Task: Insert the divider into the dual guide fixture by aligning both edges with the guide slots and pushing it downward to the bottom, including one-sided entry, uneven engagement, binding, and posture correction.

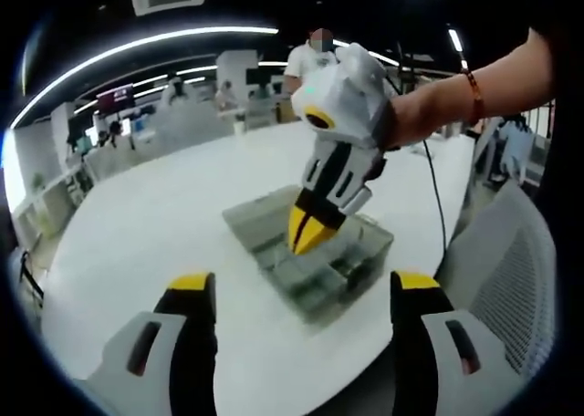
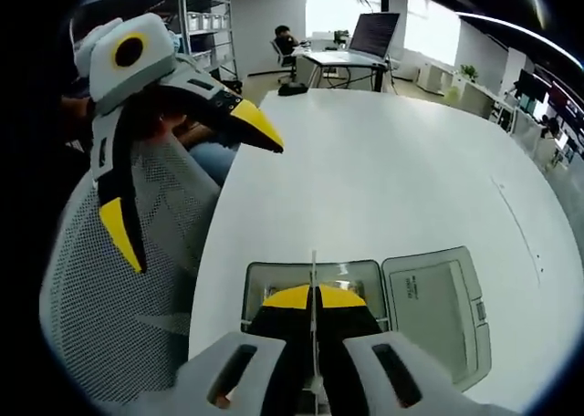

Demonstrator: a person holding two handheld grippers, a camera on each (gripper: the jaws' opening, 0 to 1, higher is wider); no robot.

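Observation:
A clear plastic guide fixture [image 1: 338, 265] sits on the white table [image 1: 164, 224] near its edge. My right gripper [image 1: 310, 234], held by a hand, points down into the fixture from above with its yellow tips together. In the right gripper view that gripper [image 2: 313, 296] is shut on a thin clear divider [image 2: 313, 265], seen edge-on and upright over the fixture [image 2: 274, 279]. My left gripper [image 1: 303, 288] stands wide open in front of the fixture, holding nothing. It also hangs open [image 2: 187, 183] above the chair, off the table's edge.
A flat clear tray or lid [image 2: 438, 311] lies joined to the fixture's side. A grey mesh chair [image 2: 119, 288] stands against the table edge beside the fixture. A thin cable [image 1: 436, 197] runs across the table. People sit and stand at desks far behind.

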